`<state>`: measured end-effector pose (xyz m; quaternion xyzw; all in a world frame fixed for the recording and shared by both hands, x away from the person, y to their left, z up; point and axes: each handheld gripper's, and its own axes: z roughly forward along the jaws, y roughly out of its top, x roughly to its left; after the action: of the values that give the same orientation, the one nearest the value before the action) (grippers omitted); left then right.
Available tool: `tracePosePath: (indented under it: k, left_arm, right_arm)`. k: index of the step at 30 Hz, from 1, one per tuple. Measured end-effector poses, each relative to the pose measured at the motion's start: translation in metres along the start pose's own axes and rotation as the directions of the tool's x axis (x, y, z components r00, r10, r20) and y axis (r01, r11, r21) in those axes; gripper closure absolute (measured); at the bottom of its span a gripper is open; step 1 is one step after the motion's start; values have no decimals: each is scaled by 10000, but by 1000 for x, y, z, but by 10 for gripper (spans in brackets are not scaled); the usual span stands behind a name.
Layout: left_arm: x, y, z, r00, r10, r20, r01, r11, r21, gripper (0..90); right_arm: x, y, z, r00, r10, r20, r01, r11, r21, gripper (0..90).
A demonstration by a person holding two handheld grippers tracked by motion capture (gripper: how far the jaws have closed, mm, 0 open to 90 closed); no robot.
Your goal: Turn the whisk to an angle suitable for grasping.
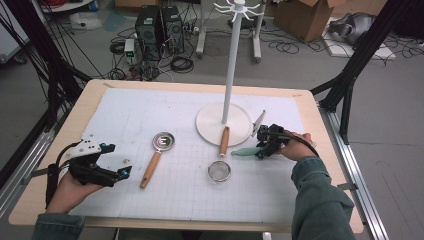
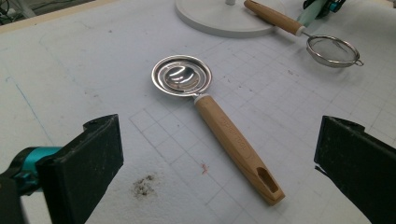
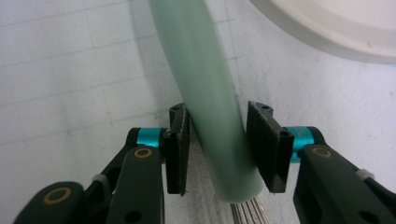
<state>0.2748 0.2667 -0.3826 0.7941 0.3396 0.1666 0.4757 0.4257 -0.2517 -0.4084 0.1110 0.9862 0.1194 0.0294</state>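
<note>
A pale green whisk handle (image 3: 205, 70) lies on the white grid mat, just right of the stand's base; thin metal wires come out of its near end. My right gripper (image 3: 218, 140) (image 1: 260, 150) is shut on that handle, one pad against each side. A round metal spoon with a wooden handle (image 1: 155, 157) (image 2: 233, 140) lies left of centre. My left gripper (image 1: 122, 175) (image 2: 222, 140) rests at the mat's left, jaws wide open, pointing at the spoon with nothing between them. A small mesh strainer (image 1: 219, 171) (image 2: 334, 49) lies mid-mat, its wooden handle propped on the stand's base.
A white hook stand (image 1: 231, 65) rises from a round base (image 1: 210, 125) at the mat's back centre. The mat (image 1: 175, 195) covers a wooden table. On the floor beyond are computer towers (image 1: 160, 30), cables and boxes. A dark smudge (image 2: 142, 184) marks the mat near my left jaw.
</note>
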Motion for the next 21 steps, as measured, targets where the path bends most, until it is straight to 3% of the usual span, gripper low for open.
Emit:
tracePosePath:
  k: [6, 21]
  left_arm:
    - [0, 0, 0, 10000, 13, -4, -13, 10000, 15, 18]
    - [1, 1, -3, 10000, 13, -6, -13, 10000, -55, 18]
  right_arm:
    - [3, -1, -1, 9992, -124, -388, 129, 9998, 131, 688]
    - [4, -4, -4, 9974, 186, -689, -180, 9998, 91, 696]
